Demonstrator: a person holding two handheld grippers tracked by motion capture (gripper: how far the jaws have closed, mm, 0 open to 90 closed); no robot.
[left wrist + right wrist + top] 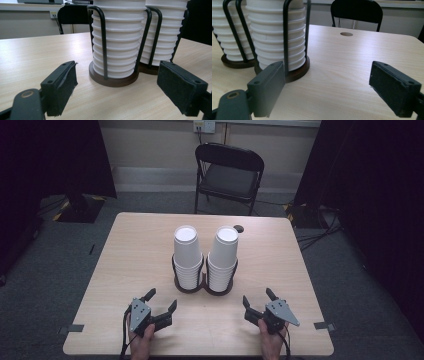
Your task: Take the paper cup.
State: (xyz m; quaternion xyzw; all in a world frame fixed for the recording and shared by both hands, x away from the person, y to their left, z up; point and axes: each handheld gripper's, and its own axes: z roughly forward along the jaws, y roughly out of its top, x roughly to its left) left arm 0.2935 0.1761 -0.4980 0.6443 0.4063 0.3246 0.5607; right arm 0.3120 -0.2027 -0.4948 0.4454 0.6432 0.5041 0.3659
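Two stacks of white cups stand upside down in a dark double holder with black wire uprights at the table's middle: the left stack and the right stack. My left gripper rests near the front edge, left of the holder, jaws wide open and empty. In the left gripper view the left stack rises just ahead between the jaws' line. My right gripper sits at the front right, also open and empty, with the right stack ahead on its left.
The light wood table has a small round hole near its far edge. A black folding chair stands behind the table. Dark curtains hang at both sides, and cables lie on the grey floor.
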